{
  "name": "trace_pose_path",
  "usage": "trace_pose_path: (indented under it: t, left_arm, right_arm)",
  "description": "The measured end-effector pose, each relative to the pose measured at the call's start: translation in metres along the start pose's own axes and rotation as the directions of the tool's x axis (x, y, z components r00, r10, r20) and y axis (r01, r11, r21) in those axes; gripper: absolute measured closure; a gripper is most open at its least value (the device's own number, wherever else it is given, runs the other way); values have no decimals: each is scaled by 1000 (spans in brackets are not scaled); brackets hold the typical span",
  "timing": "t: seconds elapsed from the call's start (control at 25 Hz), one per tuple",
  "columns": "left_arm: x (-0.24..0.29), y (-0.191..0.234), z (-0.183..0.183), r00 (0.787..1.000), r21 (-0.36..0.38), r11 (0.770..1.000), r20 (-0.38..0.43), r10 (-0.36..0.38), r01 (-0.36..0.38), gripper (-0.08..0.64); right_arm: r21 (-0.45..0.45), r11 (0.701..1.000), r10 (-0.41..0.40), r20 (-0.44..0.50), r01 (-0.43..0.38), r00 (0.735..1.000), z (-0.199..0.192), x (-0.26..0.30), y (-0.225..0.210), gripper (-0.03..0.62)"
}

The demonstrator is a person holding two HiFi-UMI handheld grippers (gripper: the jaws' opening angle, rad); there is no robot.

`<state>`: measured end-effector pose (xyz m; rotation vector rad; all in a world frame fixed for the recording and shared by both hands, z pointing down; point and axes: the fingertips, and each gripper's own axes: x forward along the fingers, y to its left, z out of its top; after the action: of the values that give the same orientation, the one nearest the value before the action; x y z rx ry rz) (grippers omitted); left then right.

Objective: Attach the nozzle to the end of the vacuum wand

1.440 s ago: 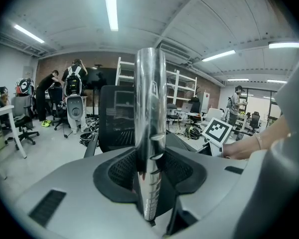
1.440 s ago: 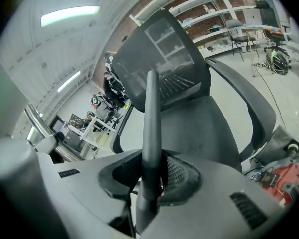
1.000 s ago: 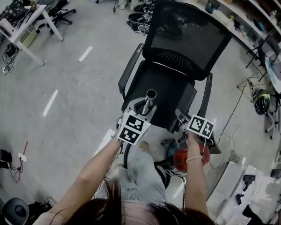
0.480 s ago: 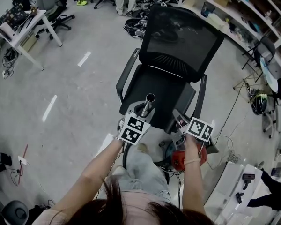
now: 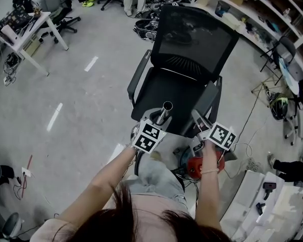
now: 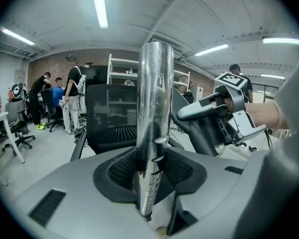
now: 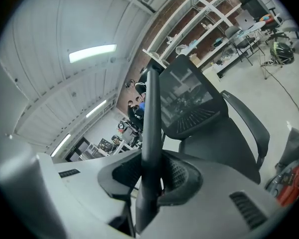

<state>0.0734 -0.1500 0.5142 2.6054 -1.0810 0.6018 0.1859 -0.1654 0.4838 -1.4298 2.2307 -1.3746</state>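
Observation:
A shiny silver vacuum wand [image 5: 163, 114] stands tilted upward, open end on top, with my left gripper [image 5: 159, 123] shut on its lower part. From the left gripper view the wand [image 6: 154, 113] fills the middle between that gripper's [image 6: 148, 183] jaws. My right gripper [image 5: 207, 130] is shut on a dark narrow nozzle [image 5: 200, 119], a hand's width right of the wand and apart from it. The same nozzle [image 7: 150, 133] runs up between the right gripper's [image 7: 149, 193] jaws. In the left gripper view the nozzle [image 6: 202, 111] points toward the wand.
A black mesh office chair [image 5: 187, 59] stands just ahead of both grippers. The red vacuum body [image 5: 199, 168] lies on the floor by my legs. A white desk [image 5: 30, 29] is far left and shelving [image 5: 252, 14] runs along the right, with people in the background.
My right gripper has risen with the nozzle and tipped it upward, level with the wand. The left gripper and wand have shifted slightly right.

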Motion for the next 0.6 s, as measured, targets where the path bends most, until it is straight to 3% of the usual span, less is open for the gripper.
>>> trace_pose_path:
  t: [0.6]
  left_arm:
    - [-12,-23,-3,998,30,998,-1,-56,56,403]
  right_arm:
    - [-44,996,88,133,-83,987,35,-30,64,486]
